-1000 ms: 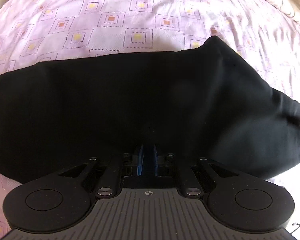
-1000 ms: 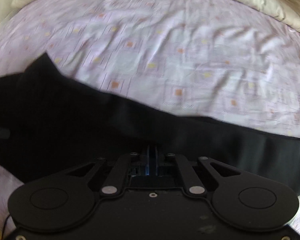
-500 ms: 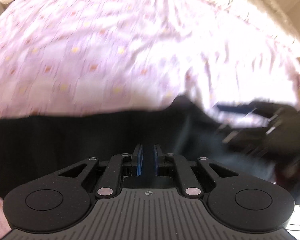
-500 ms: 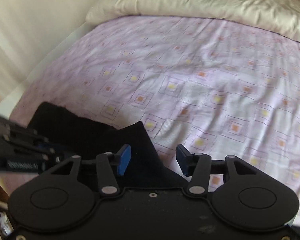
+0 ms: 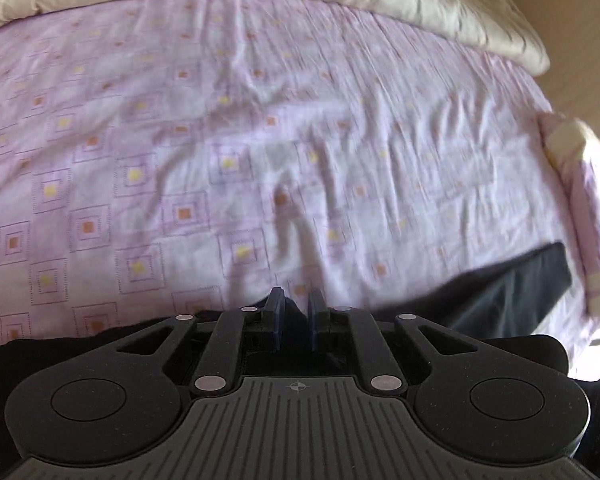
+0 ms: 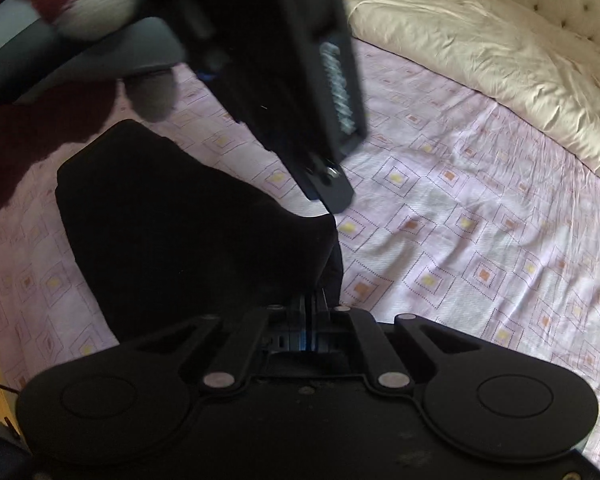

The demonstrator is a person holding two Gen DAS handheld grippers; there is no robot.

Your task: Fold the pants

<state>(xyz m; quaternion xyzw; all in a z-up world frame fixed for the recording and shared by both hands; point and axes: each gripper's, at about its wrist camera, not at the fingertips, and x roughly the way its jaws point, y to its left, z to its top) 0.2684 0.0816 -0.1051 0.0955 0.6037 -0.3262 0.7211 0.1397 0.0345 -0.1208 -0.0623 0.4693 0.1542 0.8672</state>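
Two grippers pinch the black pants (image 6: 188, 240): right gripper (image 6: 309, 308), jaws just snapped together, clamps dark cloth low in its view, and left gripper (image 5: 296, 312), fingers nearly together, nips a fabric edge. Pants lie bunched on the lilac patterned bedsheet (image 6: 480, 240), left gripper's body (image 6: 284, 80) just above them. Cream duvet (image 6: 480, 52) at far edge.
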